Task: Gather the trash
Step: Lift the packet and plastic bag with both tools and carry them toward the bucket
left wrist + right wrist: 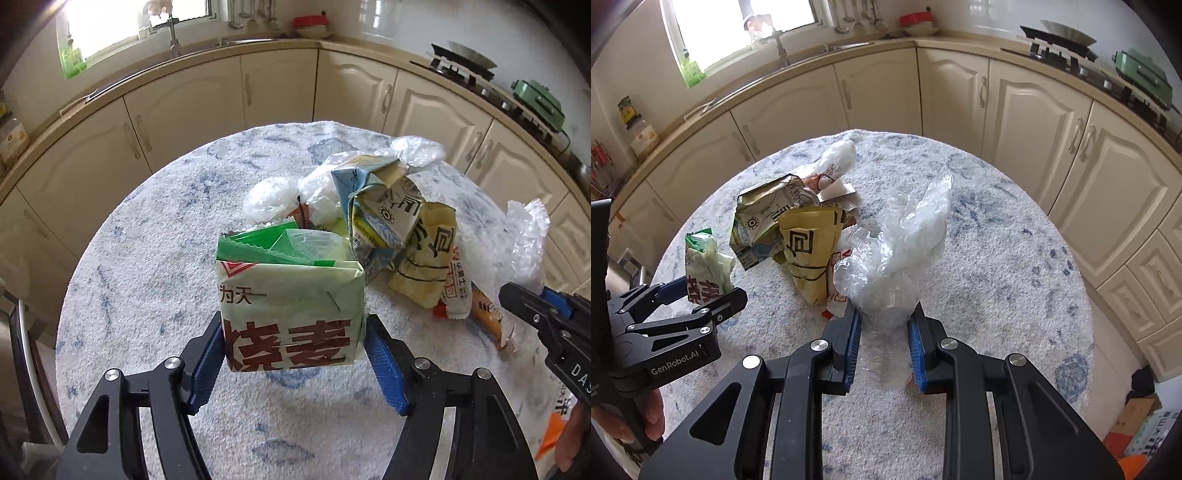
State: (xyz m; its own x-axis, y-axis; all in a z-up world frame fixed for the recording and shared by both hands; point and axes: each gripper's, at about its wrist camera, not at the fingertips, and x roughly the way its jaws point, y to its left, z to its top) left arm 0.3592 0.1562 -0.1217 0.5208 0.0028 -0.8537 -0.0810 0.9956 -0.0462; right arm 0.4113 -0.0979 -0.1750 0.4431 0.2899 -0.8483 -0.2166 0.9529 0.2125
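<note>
From the left wrist view, the left gripper (293,343) has its two blue pads pressed on one pale green food pack (291,295), held up above the round table (147,240). The pack is open on top, and green wrappers (266,247) are stuffed inside. Behind it sits one pile of trash (391,229): a squashed carton, a yellow wrapper and some clear bags. From the right wrist view, the right gripper (884,332) squeezes one crinkly clear plastic bag (897,247) between its pads, close together. I cannot tell if anything is inside. The pile (790,229) lies just left of it on the table.
</note>
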